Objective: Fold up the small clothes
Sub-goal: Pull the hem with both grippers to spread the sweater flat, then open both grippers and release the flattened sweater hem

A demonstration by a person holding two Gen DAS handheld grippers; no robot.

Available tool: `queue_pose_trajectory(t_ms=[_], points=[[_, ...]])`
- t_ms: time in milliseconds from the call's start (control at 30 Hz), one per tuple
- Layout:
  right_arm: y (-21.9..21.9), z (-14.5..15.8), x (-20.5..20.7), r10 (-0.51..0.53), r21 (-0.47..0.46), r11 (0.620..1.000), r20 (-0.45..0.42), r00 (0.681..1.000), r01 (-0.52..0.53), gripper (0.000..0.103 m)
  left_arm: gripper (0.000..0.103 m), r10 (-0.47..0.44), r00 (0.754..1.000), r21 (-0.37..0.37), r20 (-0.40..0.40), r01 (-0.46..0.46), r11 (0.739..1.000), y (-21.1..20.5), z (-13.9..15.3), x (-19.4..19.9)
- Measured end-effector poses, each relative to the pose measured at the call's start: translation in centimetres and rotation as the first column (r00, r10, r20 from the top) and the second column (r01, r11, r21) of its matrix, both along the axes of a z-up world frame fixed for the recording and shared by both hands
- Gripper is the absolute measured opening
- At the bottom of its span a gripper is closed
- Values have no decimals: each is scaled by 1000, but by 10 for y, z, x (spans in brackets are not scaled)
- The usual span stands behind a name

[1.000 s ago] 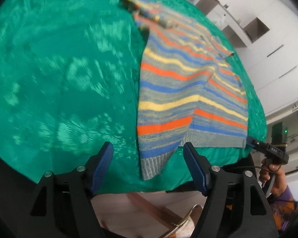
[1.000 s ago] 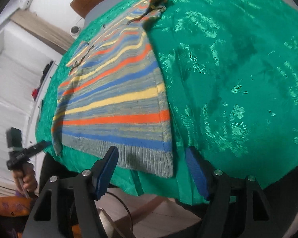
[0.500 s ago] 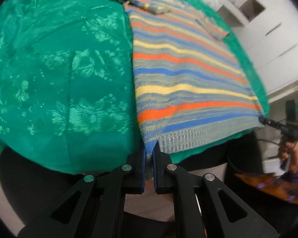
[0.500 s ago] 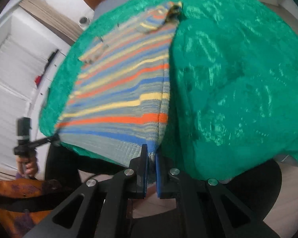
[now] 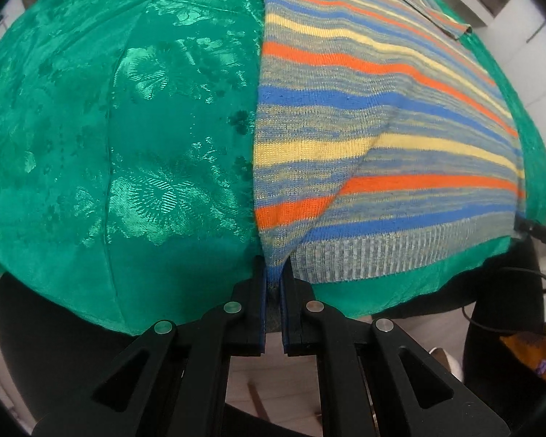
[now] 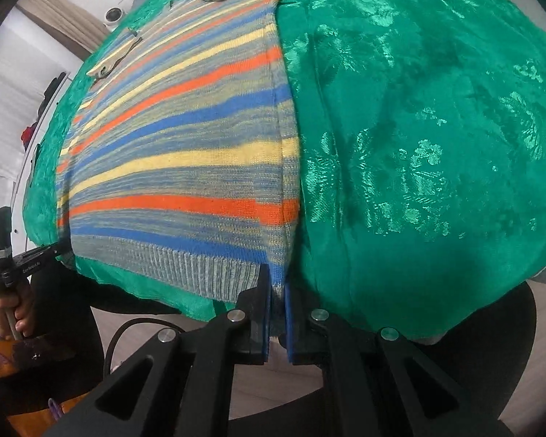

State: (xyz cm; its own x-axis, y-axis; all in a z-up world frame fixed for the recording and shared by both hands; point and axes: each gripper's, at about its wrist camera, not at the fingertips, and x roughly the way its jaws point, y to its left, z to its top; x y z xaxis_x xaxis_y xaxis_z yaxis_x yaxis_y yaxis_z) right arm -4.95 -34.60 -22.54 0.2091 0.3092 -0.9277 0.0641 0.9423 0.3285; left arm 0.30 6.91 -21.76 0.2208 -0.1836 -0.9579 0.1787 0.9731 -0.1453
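Observation:
A small striped knit sweater (image 5: 364,116), grey with orange, blue and yellow bands, lies flat on a green patterned tablecloth (image 5: 127,145). My left gripper (image 5: 273,273) is shut on the sweater's near left hem corner at the table's front edge. My right gripper (image 6: 278,284) is shut on the near right hem corner of the sweater (image 6: 185,153). The ribbed hem stretches between the two corners. A diagonal crease rises from the left corner. The sleeves are folded in at the far end.
The tablecloth (image 6: 436,145) hangs over the near table edge, with floor below. The other gripper shows at each view's edge, the right one (image 5: 538,233) and the left one (image 6: 22,262). White cabinets (image 5: 527,7) stand behind the table.
Both grippers were open in front of the hem a second ago. They have closed on the two hem corners and moved closer to the table, lifting the corners slightly.

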Motion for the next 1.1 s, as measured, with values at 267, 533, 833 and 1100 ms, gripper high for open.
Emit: queue_pose_trajectory(t_ms=[267, 533, 833, 1100], points=[[1, 0, -4, 3, -43, 999, 25, 1000, -2, 6, 10, -11, 1000, 32, 29, 10, 999, -16, -7, -7], [-5, 5, -15, -41, -59, 997, 20, 999, 42, 39, 52, 11, 996, 40, 88, -14, 999, -13, 13, -28], [-7, 48, -25, -70, -282, 954, 122, 990, 102, 55, 91, 76, 936, 66, 343, -105, 992, -3, 75, -26], [35, 107, 16, 14, -490, 861, 289, 957, 135, 73, 96, 160, 899, 59, 408, -200, 978, 2, 80, 8]])
